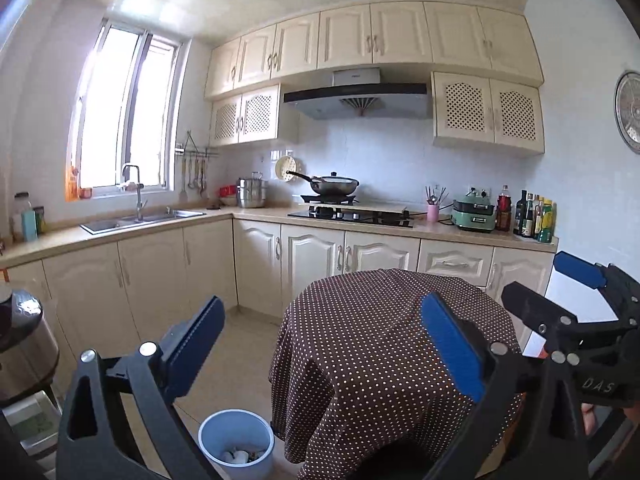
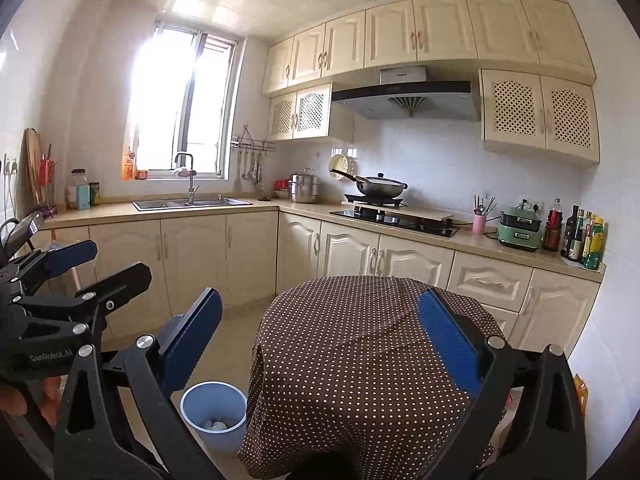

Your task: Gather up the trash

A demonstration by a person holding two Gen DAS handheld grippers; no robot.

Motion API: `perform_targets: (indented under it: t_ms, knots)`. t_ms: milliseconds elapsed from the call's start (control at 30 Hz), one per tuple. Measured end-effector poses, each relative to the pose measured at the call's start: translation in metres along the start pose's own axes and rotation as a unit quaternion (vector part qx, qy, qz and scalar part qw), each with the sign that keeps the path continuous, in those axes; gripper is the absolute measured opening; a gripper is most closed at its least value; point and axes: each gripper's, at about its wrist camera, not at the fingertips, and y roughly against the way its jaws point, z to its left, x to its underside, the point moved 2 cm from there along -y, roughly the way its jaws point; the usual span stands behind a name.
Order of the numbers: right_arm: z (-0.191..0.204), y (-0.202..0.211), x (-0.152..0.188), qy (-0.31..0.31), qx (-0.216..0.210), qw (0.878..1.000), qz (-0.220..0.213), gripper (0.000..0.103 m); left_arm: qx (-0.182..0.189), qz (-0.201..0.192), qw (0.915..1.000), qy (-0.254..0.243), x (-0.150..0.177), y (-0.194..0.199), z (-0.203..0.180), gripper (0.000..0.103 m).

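Beside desk (image 1: 360, 360), on floor: blue bin (image 1: 236, 442) w/ trash (image 1: 240, 456) already inside. Left tongs (image 1: 320, 340) & right tongs (image 2: 320, 340) both wide, empty, held level over desk; prob. job done.

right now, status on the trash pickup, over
Both hand-held grippers open and empty: left, right. Blue trash bin on floor beside polka-dot table, some trash inside. Tabletop looks bare; nothing in the way.

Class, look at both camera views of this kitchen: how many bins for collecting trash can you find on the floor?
1. A blue bin stands on the floor left of the polka-dot covered table, with pale scraps inside. Others could be hidden behind the table.
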Motion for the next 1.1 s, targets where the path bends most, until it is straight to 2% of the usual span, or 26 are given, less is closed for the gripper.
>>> perform_targets:
  t_ms: [400, 633, 1100]
  knots:
    - [0.011, 0.011, 0.002, 0.002, -0.007, 1.0, -0.001, 0.096, -0.008, -0.002, 1.0, 0.001, 0.003, 0.002, 0.006, 0.097]
    - [0.016, 0.012, 0.0, 0.006, -0.006, 1.0, -0.003, 0.096, -0.02, -0.007, 0.9996, -0.02, 0.005, -0.001, 0.0, 0.097]
    - [0.02, 0.011, 0.001, 0.007, -0.009, 1.0, 0.001, 0.096, -0.018, -0.009, 0.9997, -0.012, 0.008, -0.001, 0.007, 0.097]
